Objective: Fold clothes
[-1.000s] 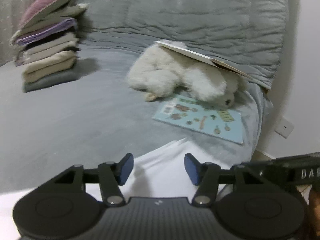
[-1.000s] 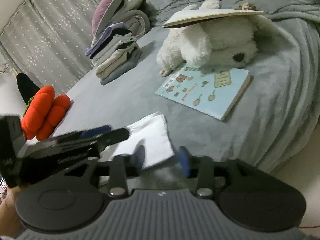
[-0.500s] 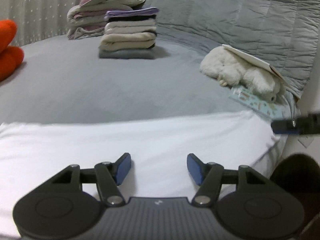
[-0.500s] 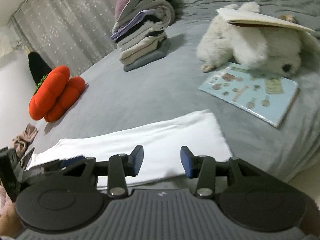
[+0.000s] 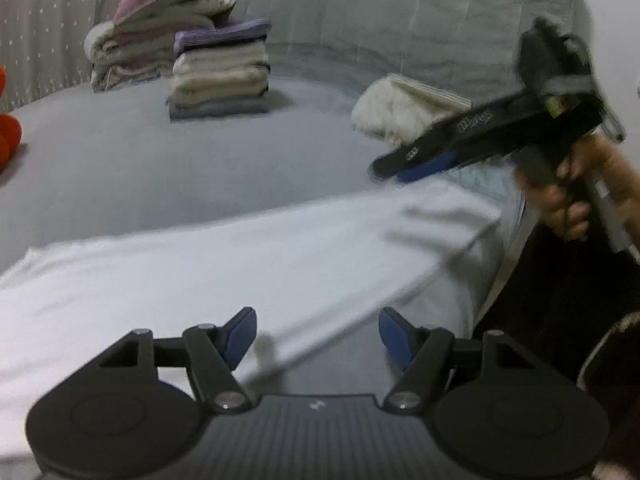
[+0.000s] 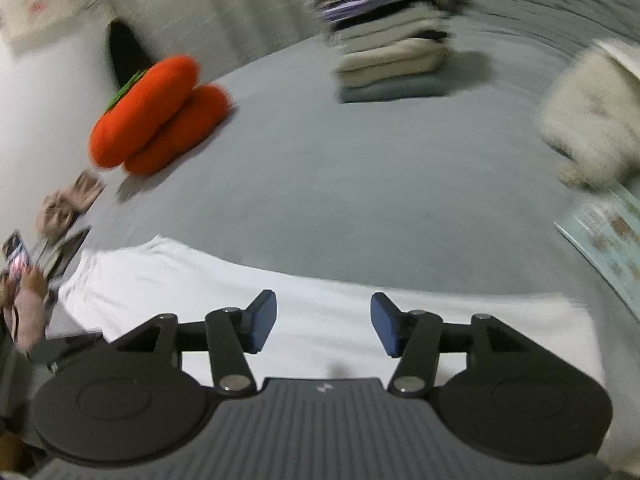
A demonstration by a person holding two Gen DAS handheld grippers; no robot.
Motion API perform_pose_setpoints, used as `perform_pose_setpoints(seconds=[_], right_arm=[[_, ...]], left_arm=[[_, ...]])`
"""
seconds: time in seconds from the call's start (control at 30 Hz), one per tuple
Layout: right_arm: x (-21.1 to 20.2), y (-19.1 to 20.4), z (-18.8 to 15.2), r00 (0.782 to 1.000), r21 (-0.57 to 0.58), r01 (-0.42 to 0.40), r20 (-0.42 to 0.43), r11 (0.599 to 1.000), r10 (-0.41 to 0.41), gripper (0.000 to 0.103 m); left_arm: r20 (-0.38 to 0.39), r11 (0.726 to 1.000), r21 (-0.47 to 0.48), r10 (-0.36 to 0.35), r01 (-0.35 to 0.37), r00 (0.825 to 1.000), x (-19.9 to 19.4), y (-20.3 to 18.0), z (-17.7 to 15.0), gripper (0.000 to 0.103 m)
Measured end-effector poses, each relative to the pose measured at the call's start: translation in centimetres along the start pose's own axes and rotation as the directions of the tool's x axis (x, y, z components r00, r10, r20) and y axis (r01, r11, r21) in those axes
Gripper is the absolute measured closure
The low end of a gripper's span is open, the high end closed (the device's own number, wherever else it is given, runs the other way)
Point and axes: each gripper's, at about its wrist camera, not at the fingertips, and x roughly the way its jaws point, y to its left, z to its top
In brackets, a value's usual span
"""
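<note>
A white garment (image 5: 200, 280) lies flat along the near edge of the grey bed (image 5: 160, 168); it also shows in the right wrist view (image 6: 240, 292). My left gripper (image 5: 316, 336) is open and empty, just above the garment's near edge. My right gripper (image 6: 322, 326) is open and empty over the garment's middle. In the left wrist view the right gripper (image 5: 404, 164) hangs above the garment's right end, held by a hand (image 5: 572, 208). A stack of folded clothes (image 5: 220, 72) stands at the back of the bed, also in the right wrist view (image 6: 392, 48).
An orange plush (image 6: 156, 116) lies at the bed's left. A white plush toy (image 6: 588, 120) and a light blue book (image 6: 604, 236) lie at the right. A pink pillow pile (image 5: 160, 20) sits behind the stack. Small items (image 6: 68, 208) lie at the far left edge.
The right gripper has swung left and up, and now shows large in the left wrist view. The left view has shifted a little right. The garment lies spread as before.
</note>
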Motion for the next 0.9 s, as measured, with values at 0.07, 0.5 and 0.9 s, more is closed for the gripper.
perform_pose_setpoints(seconds=[0.07, 0.5, 0.9], right_arm=[[1.9, 0.4, 1.4, 0.998, -0.035, -0.05, -0.032, 0.998, 0.049, 0.046], [9.7, -1.2, 4.4, 0.949, -0.133, -0.257, -0.222, 0.957, 0.224, 0.056], [10.1, -1.0, 3.6, 0.912, -0.196, -0.34, -0.305, 0.92, 0.273, 0.079]], left_arm=[[0.034, 1.0, -0.011, -0.011, 0.012, 0.999, 0.2, 0.9, 1.2, 0.034], [0.041, 0.983, -0.159, -0.09, 0.096, 0.995, 7.3, 5.9, 1.9, 0.071], [0.045, 0.976, -0.17, -0.127, 0.133, 0.991, 7.4, 6.4, 1.3, 0.071]])
